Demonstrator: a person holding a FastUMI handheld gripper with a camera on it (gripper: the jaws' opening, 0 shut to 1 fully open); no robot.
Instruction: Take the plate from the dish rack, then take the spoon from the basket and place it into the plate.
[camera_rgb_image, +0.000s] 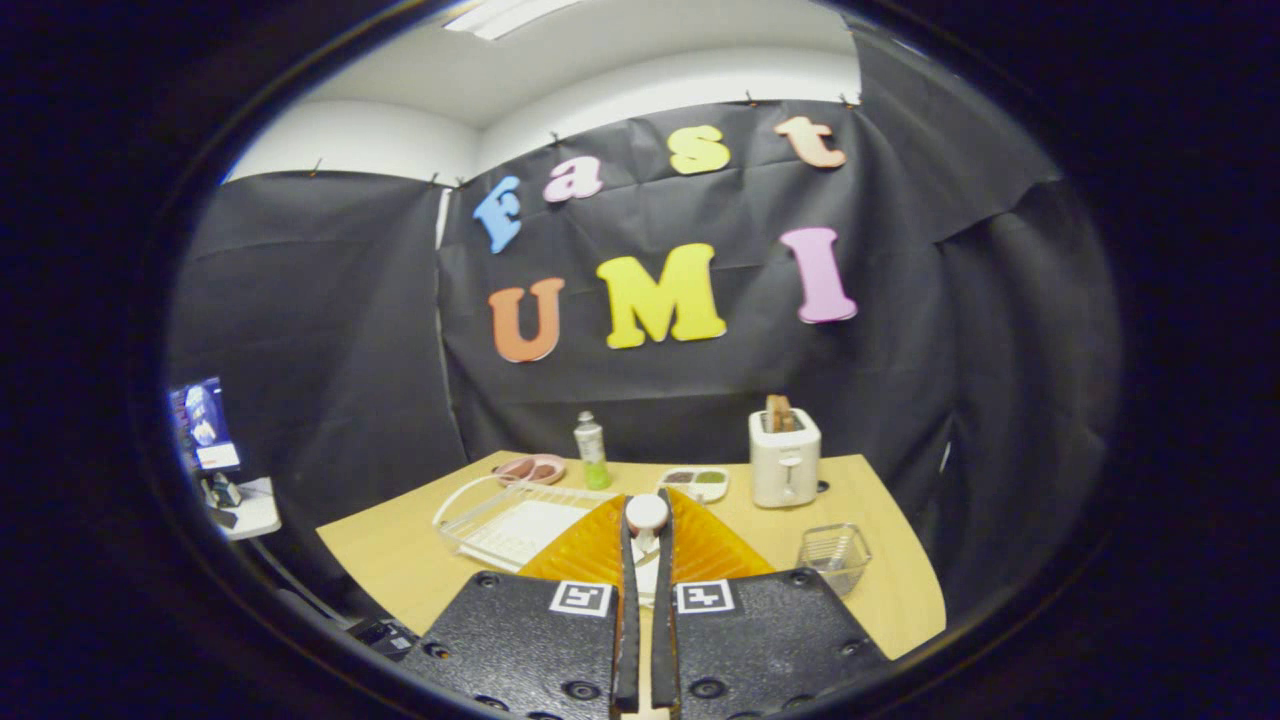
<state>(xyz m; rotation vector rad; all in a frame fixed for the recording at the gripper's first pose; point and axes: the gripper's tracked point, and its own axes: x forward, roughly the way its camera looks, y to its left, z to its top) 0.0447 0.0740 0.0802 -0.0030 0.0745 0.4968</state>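
Gripper (648, 520) held above a light wooden tabletop (400, 560), its fingers (628, 560) closed on the white round-ended handle of a spoon (646, 512).

Just beyond the fingers to the left lies a white wire dish rack (505, 525). Behind it sit a pink shallow plate (530, 468), a small green-and-white bottle (591, 452) and a white divided dish (694, 483). Further right stands a white toaster (785, 458) with bread in its slot, and nearer, a clear wire basket (833, 556).

Your bench (420, 560) carries a rack (510, 525), basket (835, 555), toaster (785, 455), bottle (591, 450), pink dish (530, 468) and a two-part tray (694, 482).
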